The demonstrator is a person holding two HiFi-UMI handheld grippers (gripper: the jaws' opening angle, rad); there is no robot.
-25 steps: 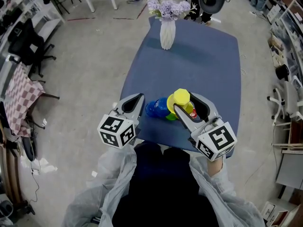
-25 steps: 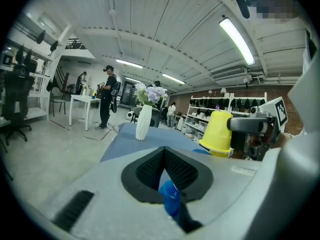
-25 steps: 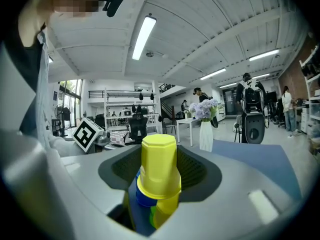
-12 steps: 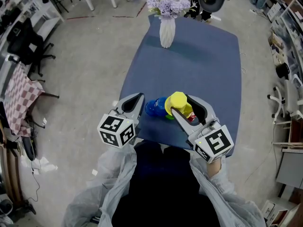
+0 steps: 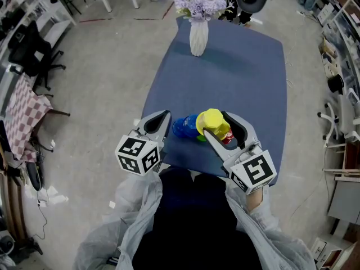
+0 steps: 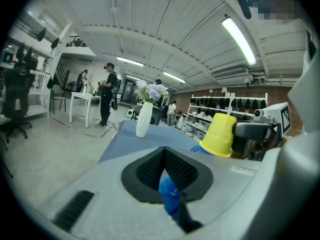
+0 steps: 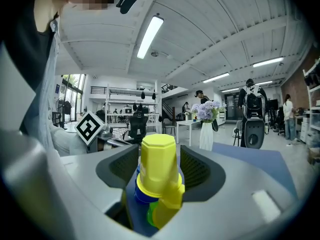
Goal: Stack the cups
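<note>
Obs.: a person is standing at the near edge of the blue table (image 5: 242, 77), holding a gripper in each hand.

Right gripper (image 5: 216, 124): its jaws have just been opening. They are now standing released around the yellow cup (image 7: 157, 159), with a thin gap showing on each side between pad and cup wall. Nothing is being grasped.

Yellow cup: it is sitting mouth-down on top of the stack, between the right jaws, near the table's near edge. Its rim is resting over a blue cup (image 5: 184, 127), which is jutting out toward the left gripper. A green cup (image 5: 202, 139) is peeking out below, at the near side. In the right gripper view a second yellow piece is showing low in the stack, tilted.

Left gripper (image 6: 163, 153): it is hovering just left of the stack. Its jaw tips are meeting, clenched. A blue patch is showing in the gap behind the tips; I cannot tell what it is.

Far end of the table: a white vase (image 5: 198, 38) with pale purple flowers is standing upright, well apart from the cups.
</note>
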